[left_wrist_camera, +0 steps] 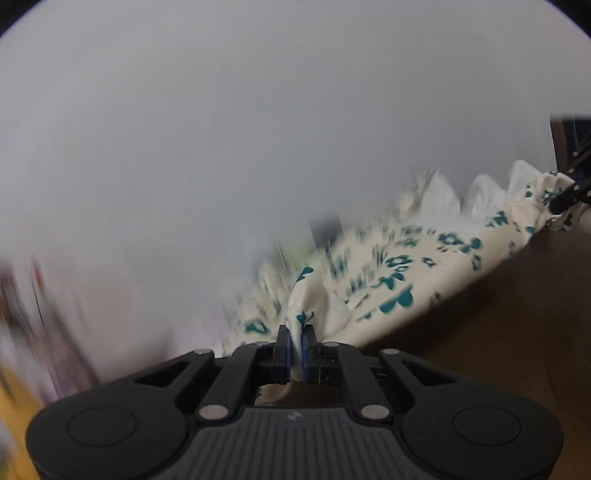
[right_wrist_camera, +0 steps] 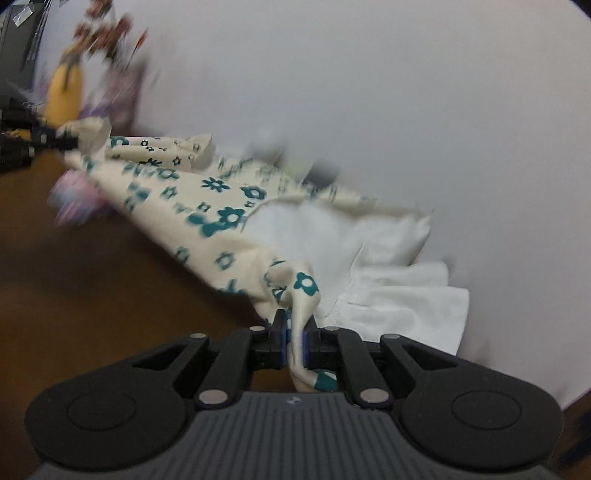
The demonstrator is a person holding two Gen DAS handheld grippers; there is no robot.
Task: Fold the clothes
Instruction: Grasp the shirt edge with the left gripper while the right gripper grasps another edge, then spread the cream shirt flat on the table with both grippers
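A cream garment with teal flower print [left_wrist_camera: 399, 266] hangs stretched in the air between my two grippers, its white lining [right_wrist_camera: 388, 280] showing. My left gripper [left_wrist_camera: 295, 341] is shut on one bunched corner of it. My right gripper [right_wrist_camera: 294, 332] is shut on the opposite corner. In the left wrist view the right gripper [left_wrist_camera: 561, 197] shows at the far right edge, pinching the cloth. In the right wrist view the left gripper [right_wrist_camera: 64, 142] shows at the far left, pinching the other end. Both views are motion-blurred.
A brown table top [right_wrist_camera: 92, 277] lies below the garment. A pale wall [left_wrist_camera: 258, 129] fills the background. A yellow bottle [right_wrist_camera: 66, 92] and blurred flowers [right_wrist_camera: 107, 33] stand at the far left. A blurred pink and white object [right_wrist_camera: 74, 199] lies on the table.
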